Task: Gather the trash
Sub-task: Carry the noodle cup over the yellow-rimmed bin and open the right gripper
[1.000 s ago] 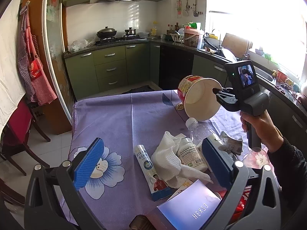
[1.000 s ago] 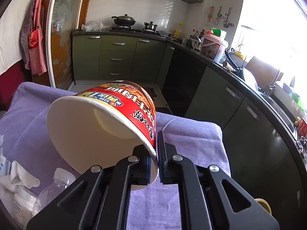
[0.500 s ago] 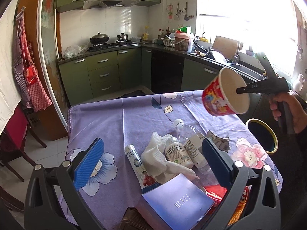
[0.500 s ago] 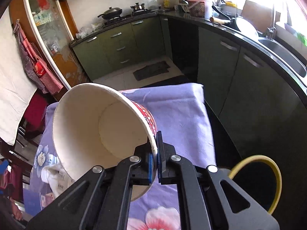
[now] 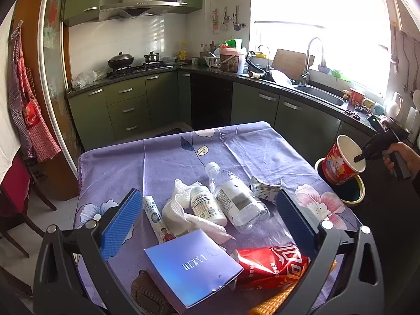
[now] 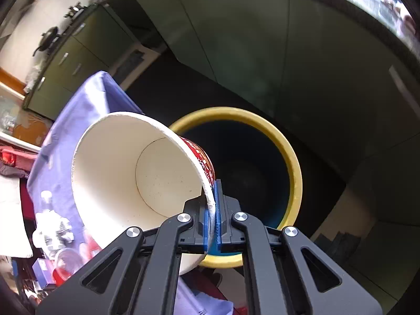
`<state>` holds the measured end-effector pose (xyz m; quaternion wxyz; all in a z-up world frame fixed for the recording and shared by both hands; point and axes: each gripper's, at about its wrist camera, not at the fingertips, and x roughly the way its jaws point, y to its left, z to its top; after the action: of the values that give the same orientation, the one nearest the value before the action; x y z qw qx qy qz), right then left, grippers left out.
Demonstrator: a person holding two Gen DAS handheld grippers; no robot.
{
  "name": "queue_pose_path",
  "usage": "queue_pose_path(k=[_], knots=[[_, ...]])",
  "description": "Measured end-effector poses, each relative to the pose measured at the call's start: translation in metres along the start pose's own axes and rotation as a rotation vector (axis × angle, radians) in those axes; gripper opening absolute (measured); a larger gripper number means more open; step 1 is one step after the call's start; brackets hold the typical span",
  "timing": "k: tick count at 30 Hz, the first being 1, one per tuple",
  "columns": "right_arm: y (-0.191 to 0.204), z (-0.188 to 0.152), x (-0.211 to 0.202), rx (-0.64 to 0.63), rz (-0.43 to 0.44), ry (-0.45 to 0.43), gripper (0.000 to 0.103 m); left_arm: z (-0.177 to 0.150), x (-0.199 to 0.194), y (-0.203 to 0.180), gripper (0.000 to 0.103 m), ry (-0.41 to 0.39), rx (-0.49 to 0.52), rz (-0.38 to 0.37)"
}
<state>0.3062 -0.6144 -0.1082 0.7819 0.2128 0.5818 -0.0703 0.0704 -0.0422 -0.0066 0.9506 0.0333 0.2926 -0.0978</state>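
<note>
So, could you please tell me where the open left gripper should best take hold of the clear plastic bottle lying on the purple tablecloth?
Probably across the labelled body of the clear plastic bottle, coming from above: it lies on its side, cap pointing away, so its round flanks face sideways.

The far half of the worktop lies bare. Nearer, a plastic bottle, pill bottle, tissue and blue box crowd between the left hand-held gripper fingers.
</note>
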Motion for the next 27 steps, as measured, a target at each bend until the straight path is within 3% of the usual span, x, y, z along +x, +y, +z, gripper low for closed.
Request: queue_pose_path(k=[9,10,12,13,14,23,27], knots=[[-0.037,0.01,0.085,0.056,-0.04,0.113,0.006,-0.001,-0.02,0.009,0.097,0.028,0.0,0.077],[-0.037,0.008,0.089,0.06,-0.038,0.122,0.009,0.0,-0.02,0.013,0.097,0.034,-0.01,0.083],[-0.037,0.009,0.097,0.085,-0.03,0.137,0.027,0.0,-0.018,0.018,0.097,0.05,-0.026,0.087],[-0.038,0.009,0.096,0.094,-0.035,0.136,0.045,0.0,-0.017,0.019,0.097,0.057,-0.031,0.086],[-0.038,0.008,0.093,0.093,-0.034,0.126,0.046,0.0,-0.015,0.02,0.097,0.063,-0.033,0.083],[-0.031,-0.022,0.045,0.038,-0.005,0.056,0.046,-0.017,0.003,0.016,0.097,0.18,-0.01,0.011],[-0.022,-0.039,0.028,0.008,0.019,0.033,0.049,-0.031,0.008,0.018,0.097,0.238,-0.118,0.08]])
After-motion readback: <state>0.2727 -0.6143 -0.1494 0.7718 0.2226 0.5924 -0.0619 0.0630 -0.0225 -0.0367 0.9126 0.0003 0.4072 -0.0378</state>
